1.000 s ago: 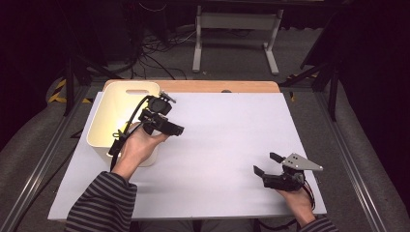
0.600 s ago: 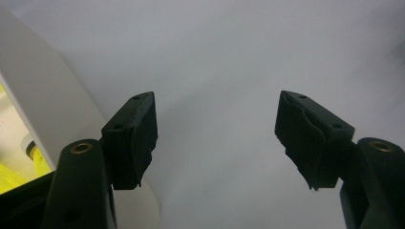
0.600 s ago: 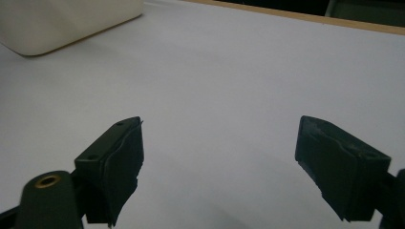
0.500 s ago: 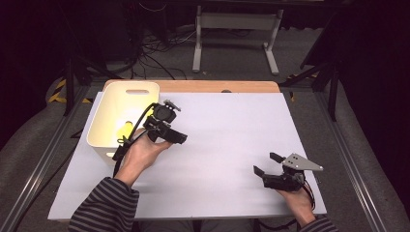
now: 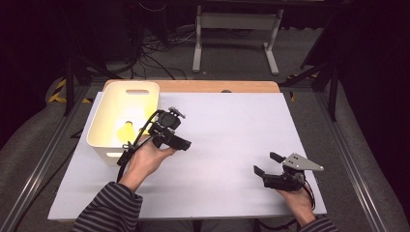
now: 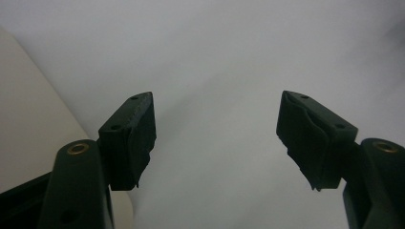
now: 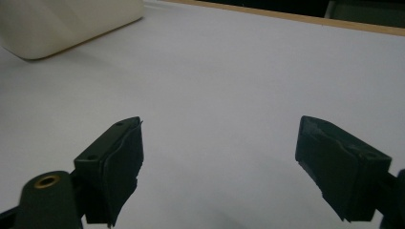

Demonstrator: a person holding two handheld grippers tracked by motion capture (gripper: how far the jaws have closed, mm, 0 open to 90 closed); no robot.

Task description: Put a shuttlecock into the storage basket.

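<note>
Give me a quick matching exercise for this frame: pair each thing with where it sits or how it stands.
Things:
1. white bin
2. yellow object
3. left tool
4. right tool

Places or states:
A. inside the bin
B. near right of the table, jaws open and empty
C. far left of the white table
D. just right of the bin, jaws open and empty

Pairs: 1-C, 2-A, 3-D, 4-B
</note>
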